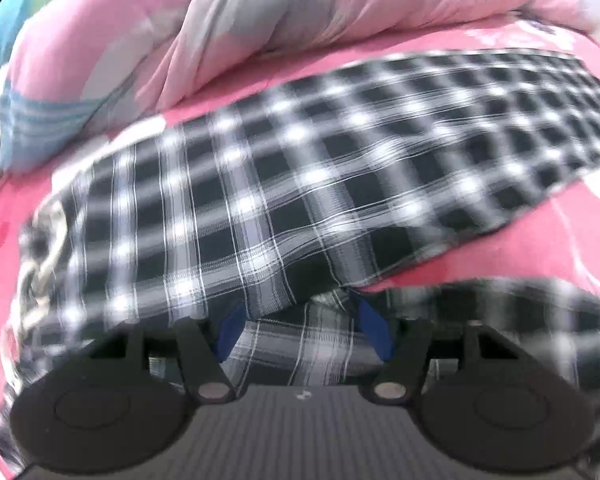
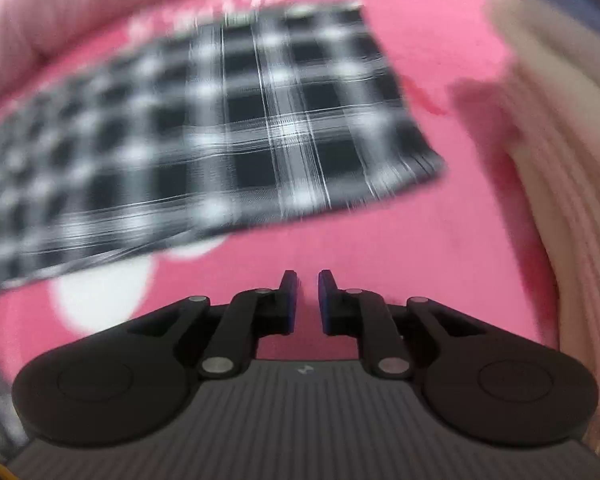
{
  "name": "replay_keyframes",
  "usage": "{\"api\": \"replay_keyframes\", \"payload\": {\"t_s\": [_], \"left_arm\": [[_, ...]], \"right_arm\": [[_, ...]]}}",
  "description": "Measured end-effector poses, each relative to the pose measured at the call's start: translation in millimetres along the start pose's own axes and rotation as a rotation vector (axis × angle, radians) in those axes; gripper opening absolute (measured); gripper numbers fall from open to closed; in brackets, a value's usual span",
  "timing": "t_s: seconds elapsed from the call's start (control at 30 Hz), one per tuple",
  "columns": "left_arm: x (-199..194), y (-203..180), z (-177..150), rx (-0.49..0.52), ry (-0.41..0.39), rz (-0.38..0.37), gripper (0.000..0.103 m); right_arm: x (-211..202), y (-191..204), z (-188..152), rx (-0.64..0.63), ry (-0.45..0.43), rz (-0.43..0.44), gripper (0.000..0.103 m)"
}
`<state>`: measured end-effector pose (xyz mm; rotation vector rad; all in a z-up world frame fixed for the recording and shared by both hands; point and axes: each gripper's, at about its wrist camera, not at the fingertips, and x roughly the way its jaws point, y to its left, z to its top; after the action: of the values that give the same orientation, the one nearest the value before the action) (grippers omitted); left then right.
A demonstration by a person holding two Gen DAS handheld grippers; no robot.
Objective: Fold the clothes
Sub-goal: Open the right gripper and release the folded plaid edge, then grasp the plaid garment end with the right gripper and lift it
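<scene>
Nearest in the left wrist view, the left gripper [image 1: 300,312] is standing with its jaws wide apart, and a fold of the black-and-white plaid garment [image 1: 284,184] is draping over the blue pads [image 1: 374,330], hiding their tips. The cloth is filling the gap between them, but whether the pads are actually pressing on it I cannot tell. A lighter, inner face of the same plaid is showing just under that fold, close to the camera. Beyond the fingers, the garment is stretching from the near left to the far right across a pink bedsheet [image 1: 500,248] printed with white shapes. At its left edge a pale twisted drawstring [image 1: 40,264] is lying on the cloth. Farther back, a rumpled pink and grey quilt [image 1: 228,28] is piling up along the far side, with a light blue striped cloth [image 1: 32,120] tucked at its left end.

In the right wrist view, the right gripper [image 2: 308,300] is hovering over bare pink sheet [image 2: 380,248], its jaws only slightly apart and gripping nothing. The plaid garment [image 2: 236,132] is lying beyond it and to the left, its squared end pointing right, blurred. At the right edge, a cream ribbed fabric [image 2: 560,184] is rising beside the sheet.
</scene>
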<state>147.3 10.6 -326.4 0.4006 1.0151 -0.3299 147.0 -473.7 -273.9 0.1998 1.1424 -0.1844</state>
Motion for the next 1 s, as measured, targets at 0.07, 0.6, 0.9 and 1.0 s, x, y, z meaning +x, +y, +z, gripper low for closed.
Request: {"api": "replay_keyframes", "payload": {"t_s": [0.07, 0.6, 0.9, 1.0], "left_arm": [[-11, 2, -9, 0.009, -0.003, -0.032, 0.065], [-80, -102, -77, 0.264, 0.011, -0.387, 0.065], [-92, -200, -59, 0.404, -0.069, -0.479, 0.065], [-95, -238, -49, 0.453, -0.104, -0.515, 0.065]], "right_arm": [[-49, 5, -29, 0.015, -0.031, 0.046, 0.010], [-116, 3, -190, 0.455, 0.032, -0.001, 0.053], [-31, -56, -183, 0.668, 0.074, 0.093, 0.022], [-44, -66, -192, 0.688, 0.045, 0.115, 0.005]]}}
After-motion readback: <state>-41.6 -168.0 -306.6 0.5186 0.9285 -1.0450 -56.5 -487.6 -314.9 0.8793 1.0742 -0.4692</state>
